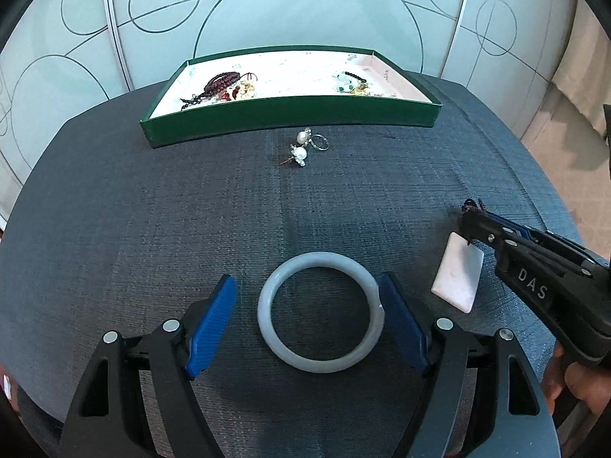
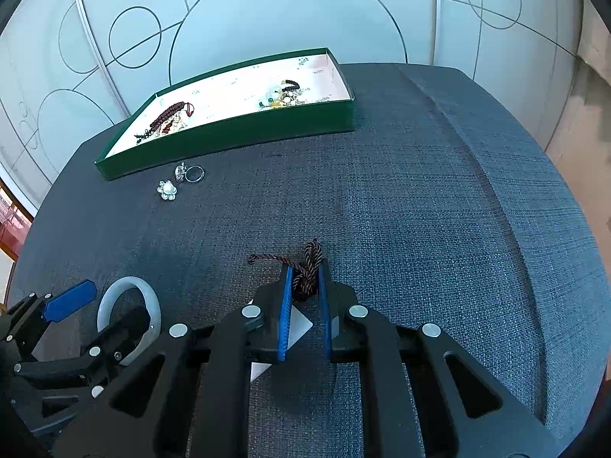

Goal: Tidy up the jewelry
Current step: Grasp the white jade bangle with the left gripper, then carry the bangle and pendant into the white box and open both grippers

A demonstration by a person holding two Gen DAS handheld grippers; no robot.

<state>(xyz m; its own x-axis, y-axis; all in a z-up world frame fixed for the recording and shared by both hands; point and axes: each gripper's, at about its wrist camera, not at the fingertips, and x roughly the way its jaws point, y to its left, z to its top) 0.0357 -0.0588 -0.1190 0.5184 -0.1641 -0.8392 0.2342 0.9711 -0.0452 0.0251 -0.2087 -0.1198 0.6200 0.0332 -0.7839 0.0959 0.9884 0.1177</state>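
Pale jade bangle (image 1: 320, 312) lies flat between our left gripper's (image 1: 308, 324) wide-open jaws, ready to pinch; our right gripper (image 2: 305, 290) is clamped on the pendant's cord (image 2: 310, 267)

My right fingers (image 2: 324, 305) hide most of the white pendant (image 2: 299, 328) — tray (image 2: 229, 135) pieces too small to ID.

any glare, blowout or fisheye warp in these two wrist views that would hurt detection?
Left wrist: strong barrel warp, the green tray front wall bows; its white lining is near blown out; the jade bangle is sharp with soft shadow. Right wrist: the same warp tilts the tray; the lining is overexposed, the fabric weave is crisp, the white pendant looks washed out between the jaws.
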